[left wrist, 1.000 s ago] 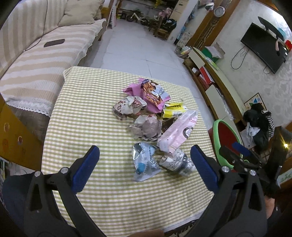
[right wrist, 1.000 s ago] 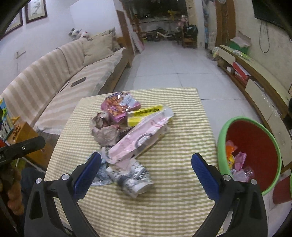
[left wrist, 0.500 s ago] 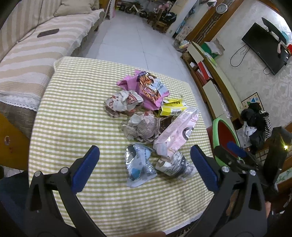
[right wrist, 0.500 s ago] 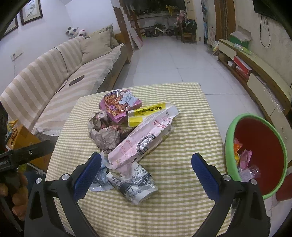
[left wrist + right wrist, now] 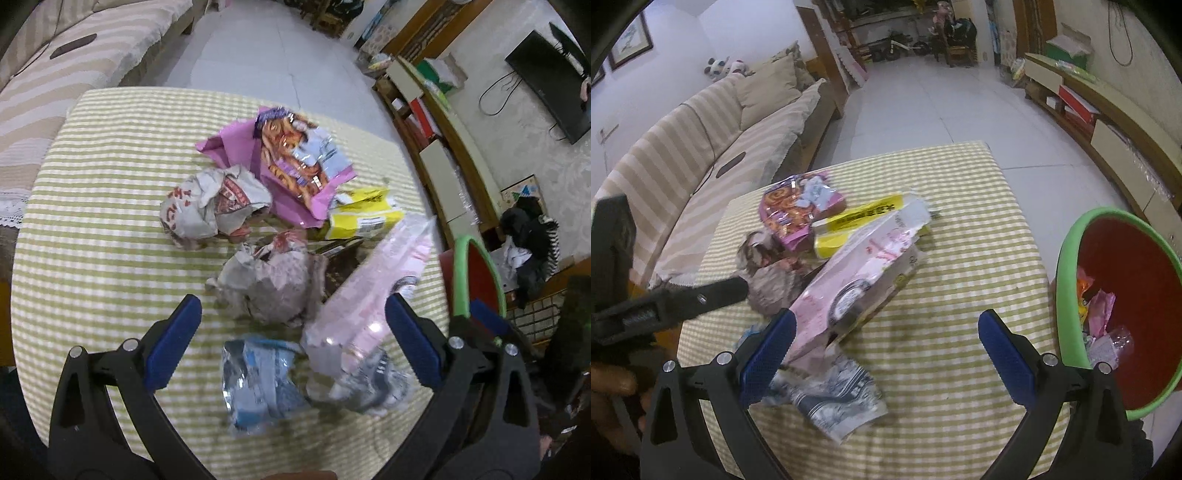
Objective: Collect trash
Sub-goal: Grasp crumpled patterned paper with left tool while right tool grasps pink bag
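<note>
Several pieces of trash lie on a green-checked table (image 5: 92, 229): a pink packet (image 5: 373, 288), a blue-grey foil wrapper (image 5: 258, 380), crumpled paper (image 5: 273, 288), a purple snack bag (image 5: 291, 166) and a yellow box (image 5: 362, 218). My left gripper (image 5: 293, 347) is open and empty, low over the foil wrapper. My right gripper (image 5: 886, 354) is open and empty above the near end of the pink packet (image 5: 857, 280) and a grey printed wrapper (image 5: 838, 398). The red bin (image 5: 1130, 306) with a green rim stands right of the table.
A striped sofa (image 5: 701, 147) runs along the left. A low TV cabinet (image 5: 1108, 110) lines the right wall. Tiled floor lies beyond the table. The left gripper's arm (image 5: 683, 302) shows at the left of the right wrist view.
Both grippers have moved forward and lower toward the trash pile, still open. The trash has not moved.
</note>
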`<state>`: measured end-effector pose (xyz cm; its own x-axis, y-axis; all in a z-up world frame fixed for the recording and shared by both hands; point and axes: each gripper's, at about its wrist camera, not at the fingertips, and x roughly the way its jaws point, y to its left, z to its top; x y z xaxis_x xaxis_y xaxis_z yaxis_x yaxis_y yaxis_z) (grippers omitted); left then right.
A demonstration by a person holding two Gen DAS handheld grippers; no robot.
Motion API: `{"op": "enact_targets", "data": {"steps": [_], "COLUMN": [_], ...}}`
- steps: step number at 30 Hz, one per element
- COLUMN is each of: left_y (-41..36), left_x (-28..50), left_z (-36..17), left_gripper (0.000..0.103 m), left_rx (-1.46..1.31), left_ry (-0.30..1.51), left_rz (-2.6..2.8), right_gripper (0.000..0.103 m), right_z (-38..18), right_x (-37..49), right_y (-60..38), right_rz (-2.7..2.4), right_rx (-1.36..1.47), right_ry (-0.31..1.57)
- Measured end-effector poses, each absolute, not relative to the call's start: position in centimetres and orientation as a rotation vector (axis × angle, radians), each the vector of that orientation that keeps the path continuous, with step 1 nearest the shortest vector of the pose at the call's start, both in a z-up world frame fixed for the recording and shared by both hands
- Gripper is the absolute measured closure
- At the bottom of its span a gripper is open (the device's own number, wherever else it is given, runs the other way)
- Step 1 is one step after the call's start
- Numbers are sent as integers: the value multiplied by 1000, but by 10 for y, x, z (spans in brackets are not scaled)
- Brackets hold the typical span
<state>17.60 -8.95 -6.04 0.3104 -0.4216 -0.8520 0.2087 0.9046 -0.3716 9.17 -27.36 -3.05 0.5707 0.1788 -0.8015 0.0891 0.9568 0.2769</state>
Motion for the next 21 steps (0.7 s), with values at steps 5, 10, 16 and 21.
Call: {"op": "enact_targets", "data": {"steps": [5, 10, 16, 21], "left_y": [-87, -73, -50, -38], "left_x": [187, 191, 185, 184], "left_z": [-81, -88, -83, -79], "left_gripper": [21, 51, 61, 61], "left_rx": [-189, -214, -227, -240], "left_ry": [1221, 1216, 1193, 1191], "left_rz": [-395, -411, -400, -397], "right_gripper": [7, 7, 7, 14], "right_z": [-43, -53, -59, -71], "right_x": [106, 121, 137, 144], "right_y": [-275, -267, -254, -256], "right_rz": [75, 110, 131, 121], "right_rx": [330, 352, 360, 431], "right_ry": [988, 1012, 1035, 1073]}}
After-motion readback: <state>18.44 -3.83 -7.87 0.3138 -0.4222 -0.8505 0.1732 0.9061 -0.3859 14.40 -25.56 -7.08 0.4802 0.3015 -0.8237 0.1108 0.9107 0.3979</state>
